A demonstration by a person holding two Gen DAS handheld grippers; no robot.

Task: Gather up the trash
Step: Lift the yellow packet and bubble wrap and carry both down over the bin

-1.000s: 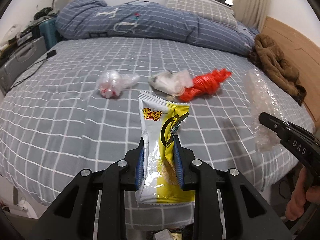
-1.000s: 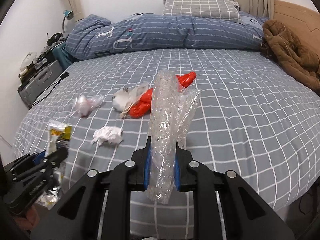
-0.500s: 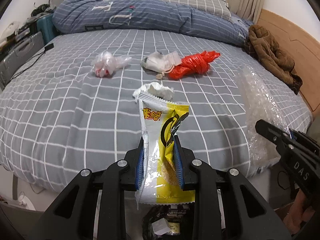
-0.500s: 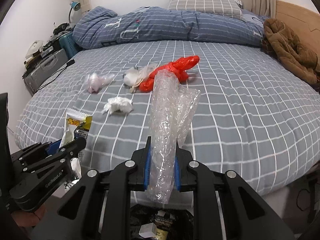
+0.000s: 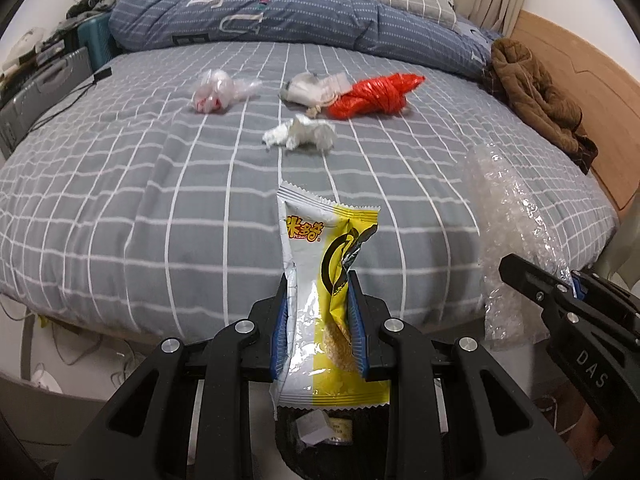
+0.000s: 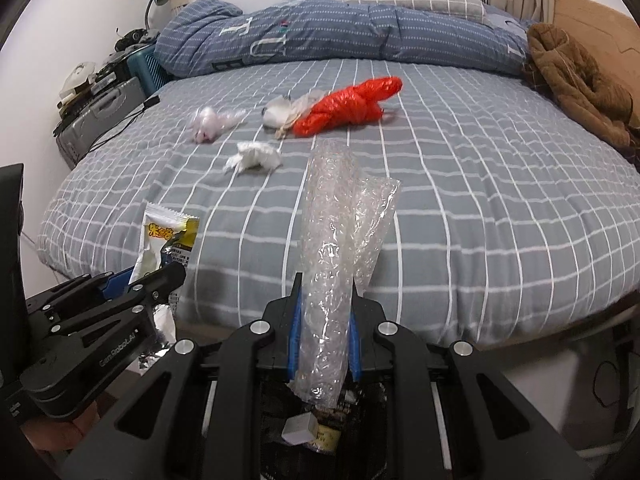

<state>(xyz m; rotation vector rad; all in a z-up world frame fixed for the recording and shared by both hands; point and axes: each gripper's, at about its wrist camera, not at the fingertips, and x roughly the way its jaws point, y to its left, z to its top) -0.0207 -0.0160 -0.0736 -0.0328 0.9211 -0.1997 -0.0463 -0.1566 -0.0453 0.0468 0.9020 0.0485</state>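
Observation:
My left gripper [image 5: 318, 312] is shut on a yellow and white snack wrapper [image 5: 326, 276], which stands upright between the blue pads. My right gripper [image 6: 324, 322] is shut on a roll of clear bubble wrap [image 6: 332, 264]. Both hang past the foot edge of the bed, above a dark trash bin [image 5: 320, 436] [image 6: 316, 432] with scraps inside. On the grey checked bed [image 5: 140, 200] lie a crumpled white tissue [image 5: 302, 134] [image 6: 254, 157], a red plastic bag [image 5: 374, 96] [image 6: 348, 106], a white pouch [image 5: 310, 88] and a clear knotted bag [image 5: 218, 90].
A blue striped duvet [image 5: 280, 16] and a pillow lie at the head of the bed. A brown jacket [image 5: 536, 92] rests by the wooden headboard on the right. Grey cases and a teal suitcase [image 6: 148, 68] stand left of the bed, with cables on the floor.
Both grippers have drawn back from the bed and sunk, each keeping its load. The bed's edge and the trash bin below have come into view. The white tissue now shows behind the wrapper.

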